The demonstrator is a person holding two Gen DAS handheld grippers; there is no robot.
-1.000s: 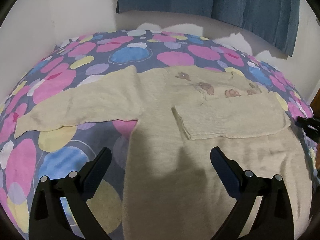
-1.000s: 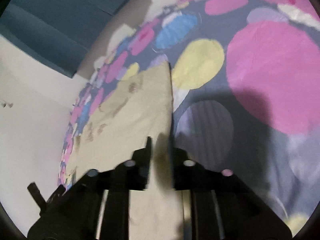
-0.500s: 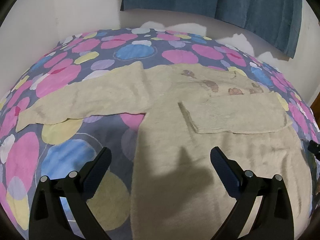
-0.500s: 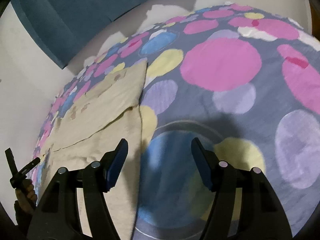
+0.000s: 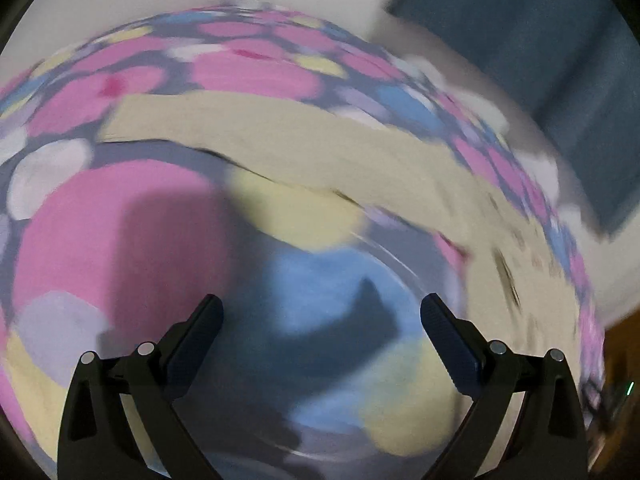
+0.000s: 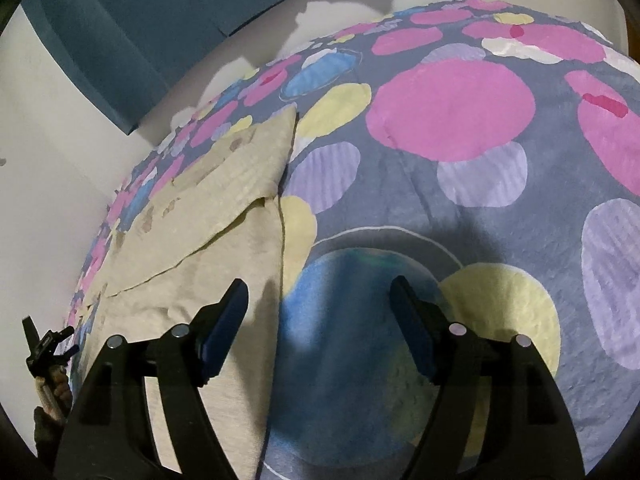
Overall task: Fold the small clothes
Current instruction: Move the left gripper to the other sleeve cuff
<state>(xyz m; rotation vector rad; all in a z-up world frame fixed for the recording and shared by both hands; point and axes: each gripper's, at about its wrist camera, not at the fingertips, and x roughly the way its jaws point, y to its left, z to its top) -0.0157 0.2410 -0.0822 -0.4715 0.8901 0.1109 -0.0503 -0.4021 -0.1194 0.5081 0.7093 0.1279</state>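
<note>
A cream knit sweater lies flat on the spotted bedspread. In the blurred left wrist view its unfolded sleeve [image 5: 256,136] stretches across the middle, ahead of my left gripper [image 5: 320,316], which is open and empty above the bedspread. In the right wrist view the sweater body [image 6: 200,240] lies at the left with one sleeve folded across it. My right gripper [image 6: 318,300] is open and empty, its left finger over the sweater's side edge. The left gripper also shows small in the right wrist view [image 6: 46,344] at the far left.
The bedspread [image 6: 452,116] with pink, blue, yellow and lilac spots covers the whole bed. A white wall and a blue curtain [image 6: 132,20] stand behind it. The bed's edge runs along the wall at the left.
My right gripper let go of the folded sleeve, opened and drew back to the sweater's side. My left gripper swung left from the sweater body toward the unfolded sleeve, still open.
</note>
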